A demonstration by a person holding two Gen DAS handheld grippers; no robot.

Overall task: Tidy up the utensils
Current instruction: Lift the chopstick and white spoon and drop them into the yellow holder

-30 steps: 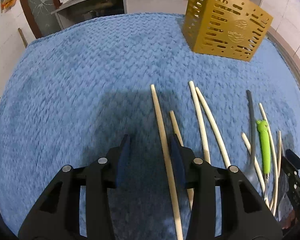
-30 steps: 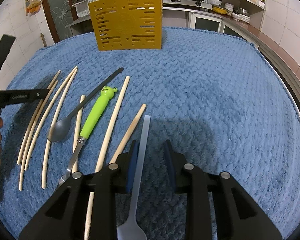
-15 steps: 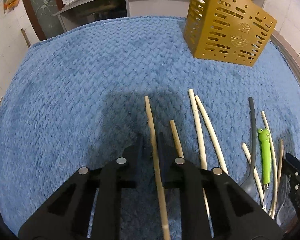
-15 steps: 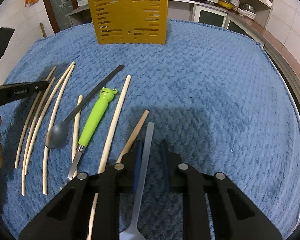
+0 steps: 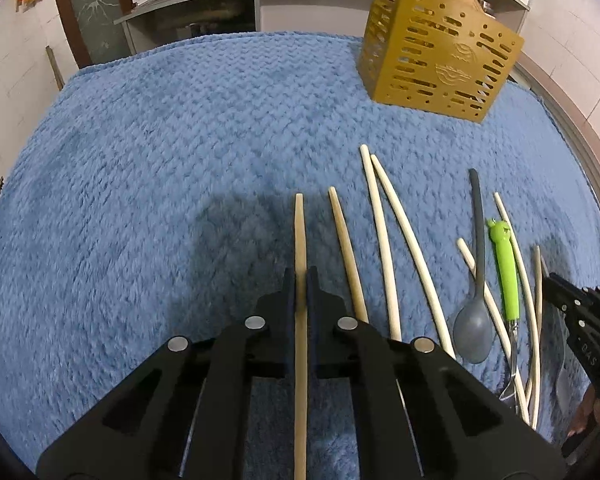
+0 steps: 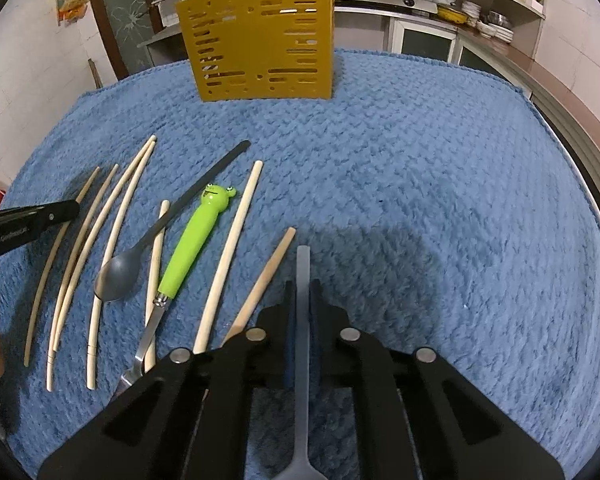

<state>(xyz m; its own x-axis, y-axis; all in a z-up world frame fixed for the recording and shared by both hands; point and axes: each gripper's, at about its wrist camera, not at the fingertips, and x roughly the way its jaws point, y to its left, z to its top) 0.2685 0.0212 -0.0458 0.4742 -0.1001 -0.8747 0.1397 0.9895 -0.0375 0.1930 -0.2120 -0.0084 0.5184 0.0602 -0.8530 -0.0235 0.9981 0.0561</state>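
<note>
My left gripper is shut on a wooden chopstick that points away along the blue towel. My right gripper is shut on the handle of a pale grey fork. Several more chopsticks lie in a row on the towel, with a dark grey spoon and a green frog-handled utensil among them. A yellow slotted utensil holder stands upright at the far side; it also shows in the left wrist view.
The towel covers the whole table. A kitchen counter with a stove and dishes runs behind and to the right. The table edge curves along the right. The right gripper shows at the left wrist view's right edge.
Both grippers have closed: the left one onto the chopstick, the right one onto the fork handle. Both have risen a little and pulled back.
</note>
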